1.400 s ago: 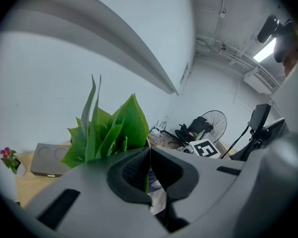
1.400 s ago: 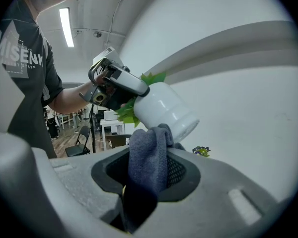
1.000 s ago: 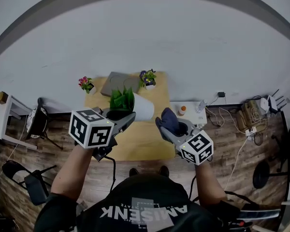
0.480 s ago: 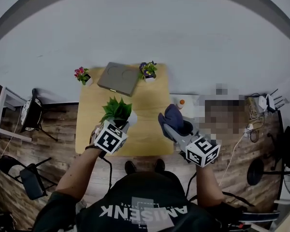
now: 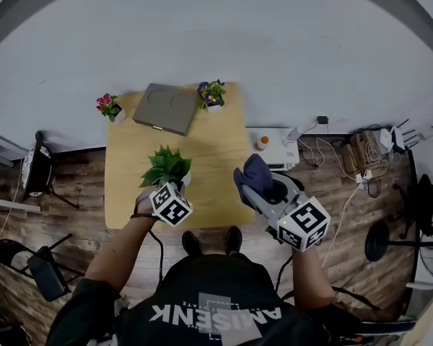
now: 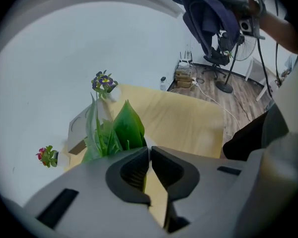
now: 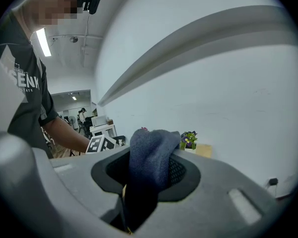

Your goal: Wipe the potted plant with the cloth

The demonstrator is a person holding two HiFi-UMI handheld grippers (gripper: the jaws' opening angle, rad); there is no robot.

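The potted plant, green leaves in a white pot, stands near the front left of the wooden table. My left gripper points down at the pot's near rim. In the left gripper view the leaves rise just beyond its tips. Its jaws have just been opening and stand a narrow slit apart. The table shows through the slit, and the white rim sits right at the tips. My right gripper hovers off the table's right edge, shut on the dark blue cloth, which bulges over its jaws.
A grey flat slab lies at the table's back, with a pink-flowered pot at the left corner and a purple-flowered pot beside it. A white side unit with a bottle stands right of the table. Chairs stand to the left and cables lie to the right.
My left gripper has come down from mid-air with the potted plant, which now stands on the table. The right gripper has kept still with the cloth.
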